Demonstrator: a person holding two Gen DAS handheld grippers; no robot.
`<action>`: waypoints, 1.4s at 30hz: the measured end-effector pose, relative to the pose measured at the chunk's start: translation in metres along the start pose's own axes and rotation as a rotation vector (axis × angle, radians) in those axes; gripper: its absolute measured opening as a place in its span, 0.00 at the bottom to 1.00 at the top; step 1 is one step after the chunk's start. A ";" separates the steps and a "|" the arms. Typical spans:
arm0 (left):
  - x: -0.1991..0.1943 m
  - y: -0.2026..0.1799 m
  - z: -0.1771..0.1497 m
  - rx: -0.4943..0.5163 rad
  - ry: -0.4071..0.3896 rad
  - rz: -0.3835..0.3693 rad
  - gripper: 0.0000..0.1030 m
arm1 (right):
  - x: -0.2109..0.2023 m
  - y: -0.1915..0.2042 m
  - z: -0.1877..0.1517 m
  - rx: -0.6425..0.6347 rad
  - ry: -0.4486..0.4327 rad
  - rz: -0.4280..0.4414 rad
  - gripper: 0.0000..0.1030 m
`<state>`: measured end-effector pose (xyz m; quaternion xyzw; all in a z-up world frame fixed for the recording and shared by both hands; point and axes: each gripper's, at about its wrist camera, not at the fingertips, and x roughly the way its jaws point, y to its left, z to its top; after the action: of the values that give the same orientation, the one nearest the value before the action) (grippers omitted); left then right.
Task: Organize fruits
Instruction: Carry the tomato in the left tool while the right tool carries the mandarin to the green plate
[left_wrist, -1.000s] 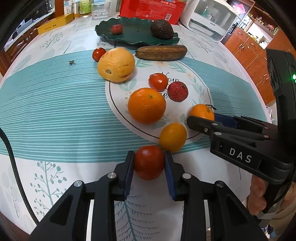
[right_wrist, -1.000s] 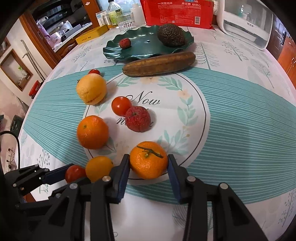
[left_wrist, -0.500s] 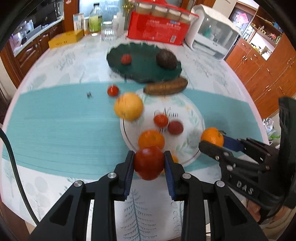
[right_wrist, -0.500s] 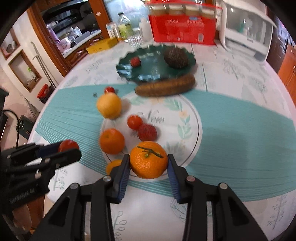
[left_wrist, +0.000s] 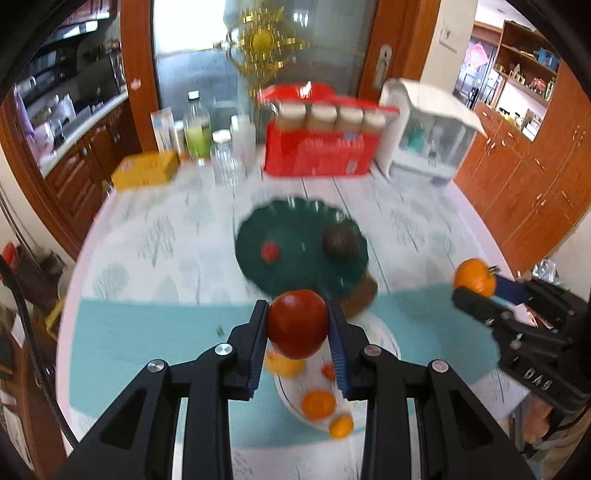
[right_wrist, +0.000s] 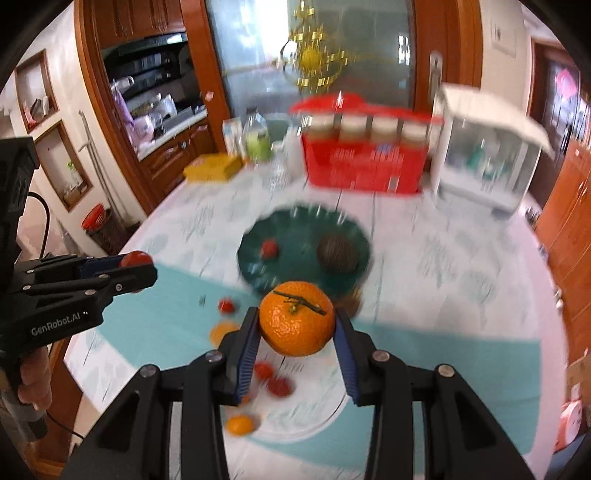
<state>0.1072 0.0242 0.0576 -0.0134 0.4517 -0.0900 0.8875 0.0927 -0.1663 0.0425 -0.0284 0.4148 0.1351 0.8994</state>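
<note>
Above the table (left_wrist: 155, 236), two grippers, left (left_wrist: 297, 329) clamped on one tomato (left_wrist: 297, 324), right (right_wrist: 296, 320) on one tangerine (right_wrist: 296, 318).

left gripper (left_wrist: 298, 334) clamping tomato (left_wrist: 297, 324), green plate (left_wrist: 295, 269) beyond

the left tongs (right_wrist: 138, 267) are showing "genrobot.ai" on their black side; the right tongs (left_wrist: 469, 291) are showing "das".

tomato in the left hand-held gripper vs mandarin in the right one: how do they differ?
Colour: the tomato is deep red, the mandarin is orange.
Skin: the tomato looks smooth and glossy; the mandarin is pitted.
Top: the mandarin carries a dark twig stem; no stem shows on the tomato.
Shared: both are round, clamped between blue pads, tomato in the left hand-held gripper, mandarin in the right hand-held gripper, and held above the table.
</note>
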 end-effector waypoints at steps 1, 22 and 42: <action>-0.002 0.001 0.011 0.005 -0.014 0.007 0.29 | -0.004 -0.004 0.015 -0.003 -0.021 -0.016 0.38; 0.146 0.033 0.148 0.030 0.021 0.054 0.29 | 0.155 -0.036 0.145 0.051 0.023 -0.056 0.38; 0.325 0.043 0.109 0.007 0.253 -0.022 0.29 | 0.308 -0.044 0.089 0.086 0.272 -0.037 0.38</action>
<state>0.3884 0.0042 -0.1421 -0.0036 0.5593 -0.1022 0.8226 0.3615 -0.1265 -0.1343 -0.0156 0.5378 0.0955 0.8375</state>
